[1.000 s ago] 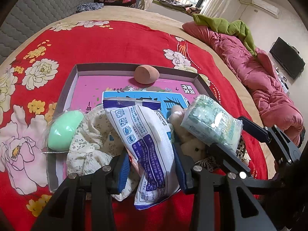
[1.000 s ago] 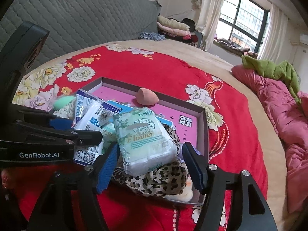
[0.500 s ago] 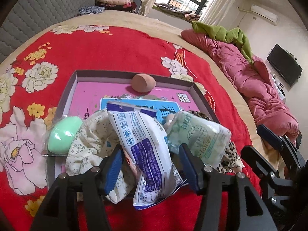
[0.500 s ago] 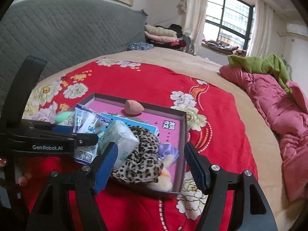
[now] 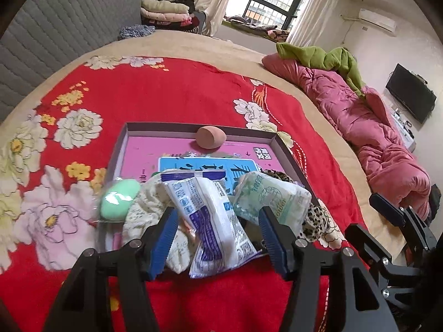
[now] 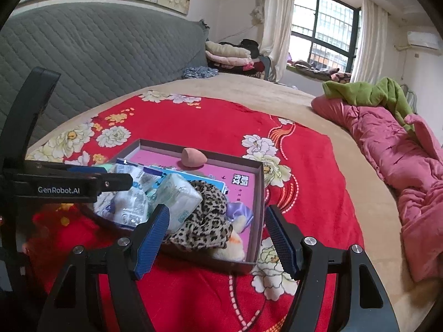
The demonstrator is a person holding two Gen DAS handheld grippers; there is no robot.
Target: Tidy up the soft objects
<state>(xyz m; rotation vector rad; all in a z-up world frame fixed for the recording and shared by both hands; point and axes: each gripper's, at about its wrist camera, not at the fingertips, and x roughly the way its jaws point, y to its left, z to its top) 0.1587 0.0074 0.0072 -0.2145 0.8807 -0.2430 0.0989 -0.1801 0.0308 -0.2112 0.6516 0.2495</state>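
Note:
A shallow box (image 5: 288, 149) (image 6: 259, 193) with a pink floor lies on the red blanket. In it are a pink sponge egg (image 5: 211, 137) (image 6: 193, 158), a green egg (image 5: 119, 199), a floral cloth (image 5: 146, 207), a blue-white packet (image 5: 210, 215) (image 6: 130, 204), a green tissue pack (image 5: 272, 197) (image 6: 177, 196), a leopard cloth (image 6: 206, 221) and a plush toy (image 6: 234, 244). My left gripper (image 5: 218, 238) is open, its jaws either side of the packet's near end. My right gripper (image 6: 216, 240) is open and empty, back from the box's near edge.
The red floral blanket (image 5: 171, 94) covers a round bed. A pink quilt (image 5: 382, 144) (image 6: 409, 160) with a green cloth (image 5: 326, 58) lies at the right. A grey padded headboard (image 6: 97, 47) is at the left. Folded bedding (image 6: 229, 55) is stacked at the back.
My right gripper let go of the green tissue pack, which now rests in the box, and drew back. My left gripper also pulled back a little from the packet.

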